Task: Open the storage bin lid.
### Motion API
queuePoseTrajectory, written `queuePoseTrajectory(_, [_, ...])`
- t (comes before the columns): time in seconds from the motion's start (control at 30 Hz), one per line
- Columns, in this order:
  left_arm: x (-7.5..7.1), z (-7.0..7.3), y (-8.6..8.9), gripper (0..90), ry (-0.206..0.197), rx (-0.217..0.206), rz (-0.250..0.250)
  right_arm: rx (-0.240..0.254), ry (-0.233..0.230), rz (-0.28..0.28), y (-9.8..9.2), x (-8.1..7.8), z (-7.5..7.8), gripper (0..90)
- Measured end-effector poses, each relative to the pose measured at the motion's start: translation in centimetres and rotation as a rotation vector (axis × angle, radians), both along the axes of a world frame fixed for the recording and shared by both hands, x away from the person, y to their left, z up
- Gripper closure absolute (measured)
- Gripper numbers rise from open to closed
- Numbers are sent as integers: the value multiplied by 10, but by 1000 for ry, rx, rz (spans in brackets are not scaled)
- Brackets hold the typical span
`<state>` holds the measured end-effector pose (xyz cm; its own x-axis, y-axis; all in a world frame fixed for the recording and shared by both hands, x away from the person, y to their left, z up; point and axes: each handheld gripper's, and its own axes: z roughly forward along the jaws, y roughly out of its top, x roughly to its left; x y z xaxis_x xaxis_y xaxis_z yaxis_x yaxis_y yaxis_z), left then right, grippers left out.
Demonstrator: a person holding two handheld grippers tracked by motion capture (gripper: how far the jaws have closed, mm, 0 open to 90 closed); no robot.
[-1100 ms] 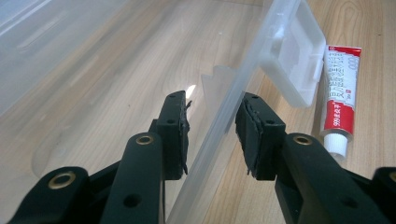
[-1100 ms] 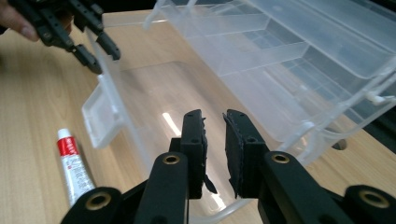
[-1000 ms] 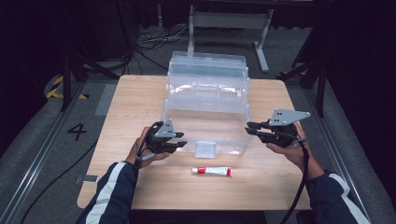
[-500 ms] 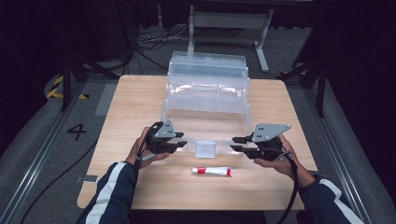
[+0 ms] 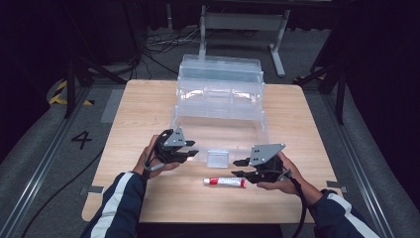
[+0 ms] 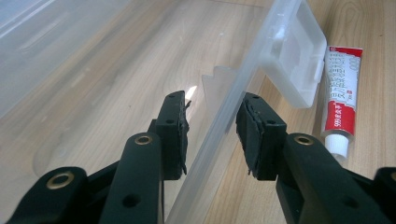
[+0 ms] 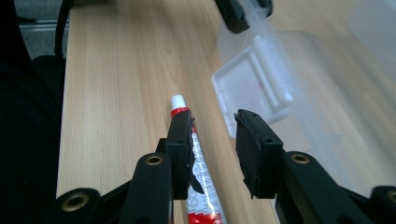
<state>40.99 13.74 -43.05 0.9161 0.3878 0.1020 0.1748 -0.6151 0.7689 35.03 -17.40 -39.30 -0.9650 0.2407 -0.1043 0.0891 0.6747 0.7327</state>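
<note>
A clear tiered plastic box [image 5: 220,99] stands on the wooden table [image 5: 143,109]. My left gripper [image 5: 193,152] is at its front left, and its jaws [image 6: 212,116] straddle the thin front wall [image 6: 247,74] with a gap on each side. A red and white tube [image 5: 225,182] lies in front of the box, beside the box's latch flap [image 5: 218,157]. My right gripper [image 5: 237,168] hangs low over the tube's right end. Its jaws [image 7: 212,126] have just been opening. The tube [image 7: 200,172] lies under the left finger, and no pad presses on it.
The latch flap [image 7: 252,84] sticks out from the box's front wall [image 7: 327,116], just right of the tube. Dark floor with cables and a metal frame surrounds the table. Bare wood stretches to the table's left and right of the box.
My right gripper has moved left and down, from beside the box's right front corner to over the tube, and its jaws stand wider. The left gripper has stayed put.
</note>
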Motion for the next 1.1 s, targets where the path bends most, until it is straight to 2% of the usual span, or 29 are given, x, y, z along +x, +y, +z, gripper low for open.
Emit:
queuePoseTrajectory(0.03, [0, 0, 0, 637, 0, 0, 0, 0, 0, 0, 0, 0, 0, 666])
queuePoseTrajectory(0.23, [0, 0, 0, 637, -1, -1, -1, -78, 23, 27, 13, 1, -17, 643])
queuePoseTrajectory(0.6, [0, 0, 0, 636, -3, 0, -2, -176, 84, 29, 28, 13, -48, 596])
queuePoseTrajectory(1.1, [0, 0, 0, 633, -7, -1, -1, -256, 133, 22, 36, 20, -67, 547])
